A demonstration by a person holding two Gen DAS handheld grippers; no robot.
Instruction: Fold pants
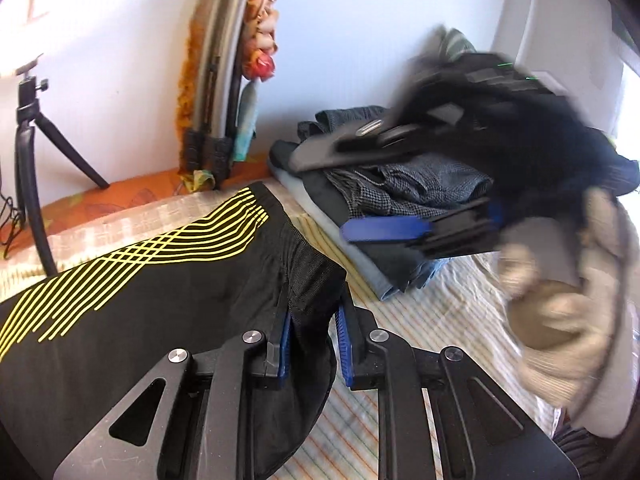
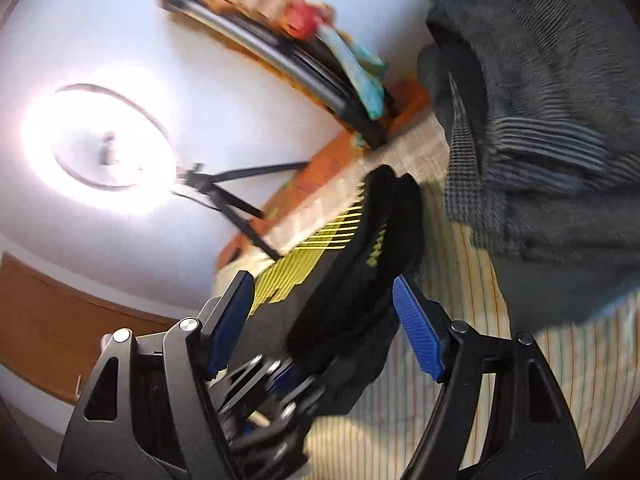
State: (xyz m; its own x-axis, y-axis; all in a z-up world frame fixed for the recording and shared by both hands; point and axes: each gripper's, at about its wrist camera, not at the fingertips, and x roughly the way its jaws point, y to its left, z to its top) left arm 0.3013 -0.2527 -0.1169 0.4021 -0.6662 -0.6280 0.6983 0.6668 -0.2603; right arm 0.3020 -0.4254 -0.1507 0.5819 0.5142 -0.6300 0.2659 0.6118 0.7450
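Observation:
Black pants with yellow stripes (image 1: 152, 280) lie on the striped bed sheet (image 1: 432, 312). My left gripper (image 1: 312, 332) is shut on the pants' black waistband edge, which is pinched between its blue pads. My right gripper (image 1: 332, 196) appears blurred in the left wrist view, above the clothes pile, with its jaws wide apart and empty. In the right wrist view, my right gripper (image 2: 320, 304) is open, its blue pads (image 2: 418, 330) either side of the pants' waistband (image 2: 360, 264) without touching it. The left gripper's body (image 2: 260, 400) shows below.
A pile of grey and dark folded clothes (image 1: 400, 200) sits on the bed to the right; it fills the upper right of the right wrist view (image 2: 540, 120). A small tripod (image 1: 32, 152) and folded tripod legs (image 1: 220, 80) stand against the white wall.

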